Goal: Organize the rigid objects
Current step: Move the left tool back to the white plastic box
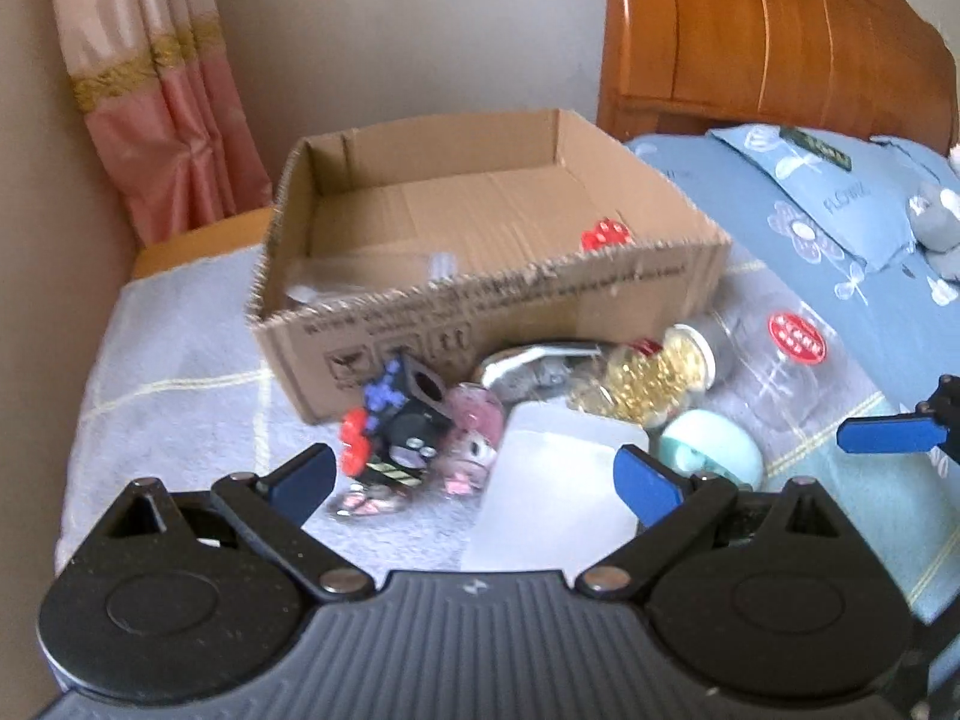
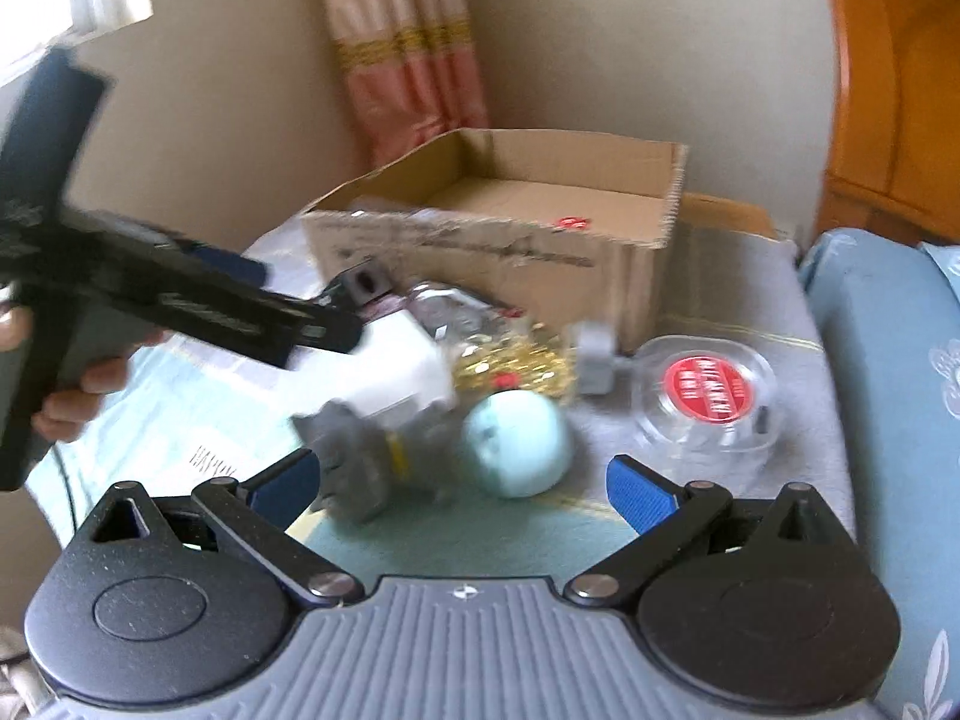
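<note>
Both tongs are released. The left gripper (image 1: pixel 474 483) has its jaws spread, and the white translucent container (image 1: pixel 555 483) lies between its blue pads (image 1: pixel 651 489), not yet touched. The right gripper (image 2: pixel 465 489) hovers wide open above the mint round case (image 2: pixel 519 441).

The loose items lie heaped on the grey checked blanket (image 1: pixel 180 372), just in front of the cardboard box (image 1: pixel 480 252), which sits toward the blanket's far edge. The heap includes a jar of gold beads (image 1: pixel 642 381), a clear red-capped jar (image 1: pixel 786 354) and black-and-pink toy figures (image 1: pixel 414 438). At least 1 red-capped item (image 1: pixel 603 234) already lies in the box.

Procedure, as judged:
1. Centre the container between the pads and close on its flat sides.
2. Lift straight up to avoid dragging the adjacent figures.
3. Clear the box's torn near wall before lowering.
4. Keep the 2 grippers well apart.

Printing on the box wall and red caps is blurred and unreadable. The blue pillow (image 1: pixel 840 192) carries faint lettering, possibly "FLOWER".
</note>
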A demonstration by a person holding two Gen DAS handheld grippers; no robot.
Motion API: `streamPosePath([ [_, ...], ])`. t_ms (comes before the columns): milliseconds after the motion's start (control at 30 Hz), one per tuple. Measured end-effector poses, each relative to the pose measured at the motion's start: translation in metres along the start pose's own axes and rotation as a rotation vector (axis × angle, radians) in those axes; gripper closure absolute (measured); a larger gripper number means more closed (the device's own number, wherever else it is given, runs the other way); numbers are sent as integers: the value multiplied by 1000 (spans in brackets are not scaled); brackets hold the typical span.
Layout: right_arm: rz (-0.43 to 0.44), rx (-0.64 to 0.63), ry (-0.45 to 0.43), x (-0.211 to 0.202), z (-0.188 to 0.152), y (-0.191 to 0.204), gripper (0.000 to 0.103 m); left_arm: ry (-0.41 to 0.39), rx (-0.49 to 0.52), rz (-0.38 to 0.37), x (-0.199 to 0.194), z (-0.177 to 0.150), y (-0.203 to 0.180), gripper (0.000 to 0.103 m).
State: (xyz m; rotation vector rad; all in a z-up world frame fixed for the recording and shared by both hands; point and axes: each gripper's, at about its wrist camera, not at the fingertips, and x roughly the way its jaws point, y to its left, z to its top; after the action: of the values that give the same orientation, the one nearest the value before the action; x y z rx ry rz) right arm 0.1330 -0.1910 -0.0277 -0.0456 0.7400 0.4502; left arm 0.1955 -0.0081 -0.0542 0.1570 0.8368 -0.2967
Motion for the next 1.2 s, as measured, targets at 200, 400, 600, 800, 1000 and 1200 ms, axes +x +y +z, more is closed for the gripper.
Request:
streamPosePath([
  [200, 34, -23, 10, 4, -1, 7, 0, 40, 27, -33, 18, -7, -15, 4],
  [400, 69, -35, 19, 6, -3, 7, 0, 51, 16, -41, 17, -17, -8, 3],
  [600, 77, -59, 36, 13, -4, 11, 0, 40, -4, -6, 5, -32, 7, 1],
  [800, 67, -60, 42, 13, -4, 9, 0, 57, -21, 53, -4, -47, 28, 1],
  [1000, 18, -37, 52, 13, -5, -2, 0, 99, -32, 110, -5, -58, 41, 1],
  [1200, -65, -31, 64, 9, -9, -20, 0, 12, -48, 52, -30, -44, 35, 1],
])
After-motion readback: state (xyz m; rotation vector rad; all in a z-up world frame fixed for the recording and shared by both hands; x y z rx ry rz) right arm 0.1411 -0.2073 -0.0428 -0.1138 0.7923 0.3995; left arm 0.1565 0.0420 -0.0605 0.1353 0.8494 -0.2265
